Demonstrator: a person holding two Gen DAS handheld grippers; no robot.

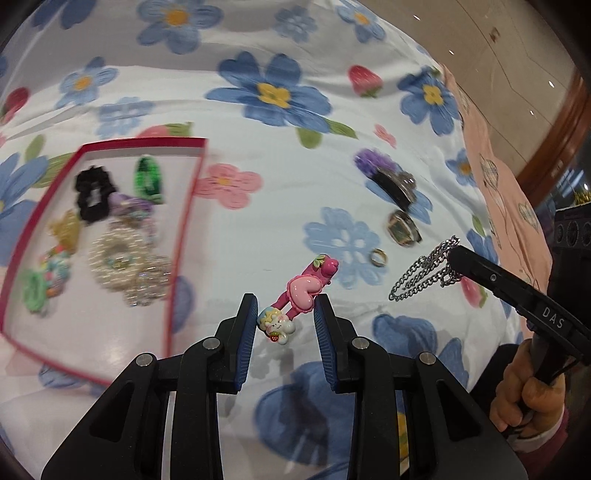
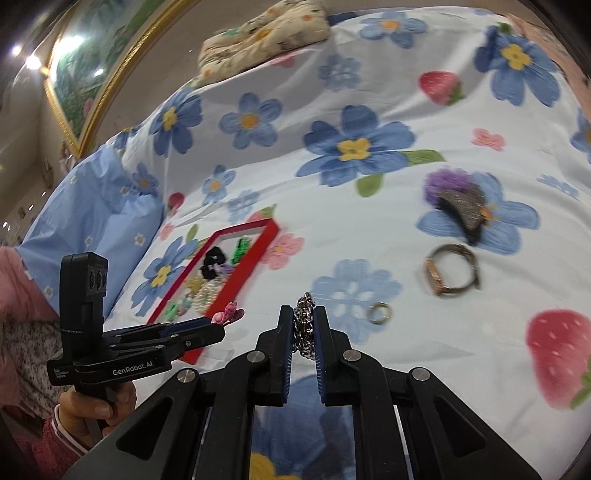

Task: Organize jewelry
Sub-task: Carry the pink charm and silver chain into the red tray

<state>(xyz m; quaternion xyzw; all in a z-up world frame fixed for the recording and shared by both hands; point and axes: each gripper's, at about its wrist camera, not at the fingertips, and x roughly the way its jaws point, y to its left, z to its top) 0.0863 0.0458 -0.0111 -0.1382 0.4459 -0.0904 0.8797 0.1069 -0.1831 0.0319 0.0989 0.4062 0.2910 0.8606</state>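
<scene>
My left gripper (image 1: 285,308) is open, its jaws on either side of a pink heart hair clip (image 1: 300,298) lying on the flowered bedsheet; the clip's tip also shows in the right wrist view (image 2: 228,313). My right gripper (image 2: 305,320) is shut on a silver chain (image 2: 305,325), which hangs from its tip above the sheet in the left wrist view (image 1: 424,273). A red-rimmed tray (image 1: 186,206) at the left holds several hair ties, clips and bead bracelets; it also shows in the right wrist view (image 2: 271,230).
On the sheet to the right lie a small gold ring (image 1: 379,257), a watch (image 1: 403,227) and a purple and black hair clip (image 1: 388,177). In the right wrist view they show as ring (image 2: 379,313), watch (image 2: 452,269) and clip (image 2: 458,201). A pillow (image 2: 264,33) lies at the far end.
</scene>
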